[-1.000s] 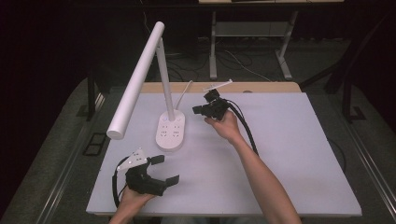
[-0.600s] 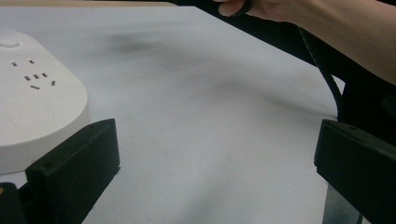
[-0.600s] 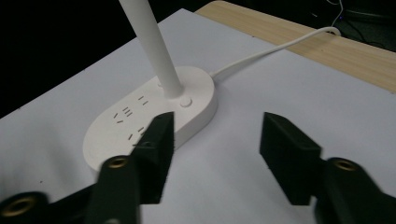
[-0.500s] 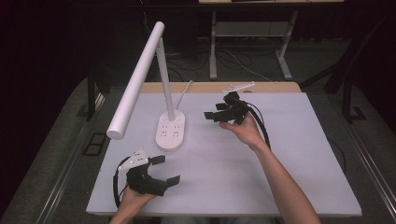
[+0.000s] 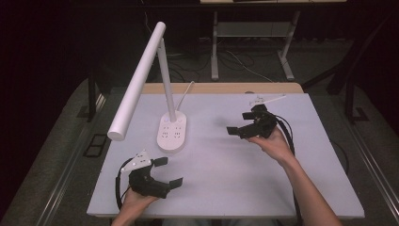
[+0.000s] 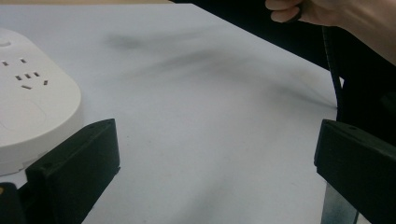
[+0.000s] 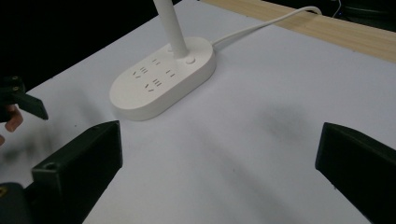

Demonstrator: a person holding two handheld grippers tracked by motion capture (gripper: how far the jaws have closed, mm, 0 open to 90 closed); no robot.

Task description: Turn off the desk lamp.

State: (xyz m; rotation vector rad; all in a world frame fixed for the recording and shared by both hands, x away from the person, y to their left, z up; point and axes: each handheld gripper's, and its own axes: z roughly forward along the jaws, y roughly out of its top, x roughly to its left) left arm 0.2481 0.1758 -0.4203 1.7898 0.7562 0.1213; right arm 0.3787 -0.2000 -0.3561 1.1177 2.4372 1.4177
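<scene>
While the left gripper (image 5: pixel 168 171) stays low at the table's (image 5: pixel 226 188) near edge, jaws spread wide and empty, the right gripper (image 5: pixel 240 125), likewise spread and holding nothing, has drawn back rightward from the white desk lamp (image 5: pixel 171 132), now well apart.

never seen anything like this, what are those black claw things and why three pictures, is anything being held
No robot here: a person holds a hand-held clamp in each hand. The high view looks down on a white table. The left gripper sits near the front edge, the right gripper further back. The other two pictures come from cameras riding on each clamp, looking out between its black jaws. On the table stands a white desk lamp, its base carrying power sockets, its cord running off the back. Both clamps are open and hold nothing.
</scene>
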